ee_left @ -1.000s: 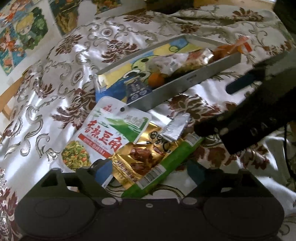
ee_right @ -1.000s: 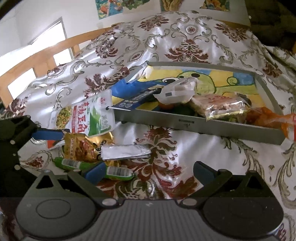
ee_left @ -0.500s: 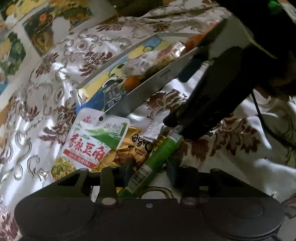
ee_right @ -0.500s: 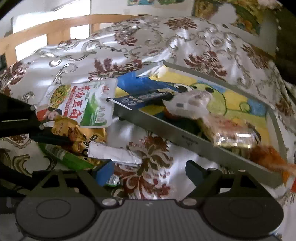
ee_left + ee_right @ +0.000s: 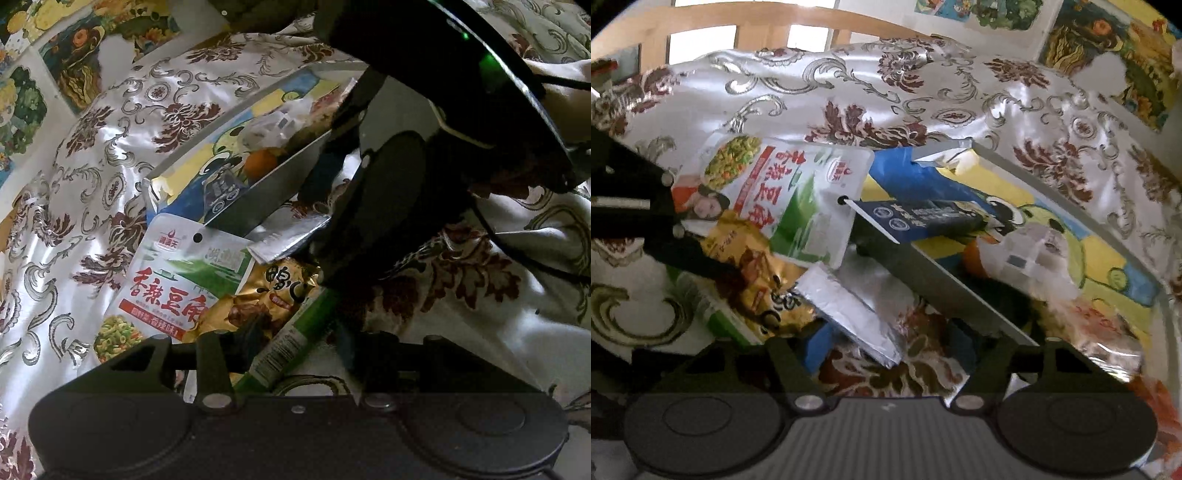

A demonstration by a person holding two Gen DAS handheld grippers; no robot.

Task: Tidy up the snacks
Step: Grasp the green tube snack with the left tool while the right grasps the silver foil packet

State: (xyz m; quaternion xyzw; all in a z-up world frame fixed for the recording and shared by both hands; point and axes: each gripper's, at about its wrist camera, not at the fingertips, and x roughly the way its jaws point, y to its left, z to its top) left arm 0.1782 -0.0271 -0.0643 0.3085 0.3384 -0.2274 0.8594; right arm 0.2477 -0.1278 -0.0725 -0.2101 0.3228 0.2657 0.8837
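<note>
My left gripper [image 5: 299, 343] has its pads against a green stick snack [image 5: 291, 343] that lies slantwise on the cloth; its jaws are opening a touch. A gold pack [image 5: 266, 302] and a white-green bean bag [image 5: 177, 280] lie beside the stick. My right gripper [image 5: 890, 347] is closing with a silver foil packet [image 5: 857, 314] between its fingers; the pads stand clear of it. Its black housing fills the right of the left wrist view. Just behind stands the grey tray [image 5: 945, 291], which holds a dark blue packet [image 5: 923, 218], an orange [image 5: 260, 164] and clear-wrapped snacks.
A glossy white cloth with brown flowers [image 5: 886, 99] covers the whole surface in soft folds. A wooden rail [image 5: 738, 26] runs behind it, and colourful pictures [image 5: 22, 107] hang on the wall. A black cable [image 5: 517, 254] trails over the cloth at the right.
My left jaws narrowed from wide onto the green stick. My right gripper rolled and moved in over the silver packet, and its jaws are narrower. It now blocks much of the left wrist view.
</note>
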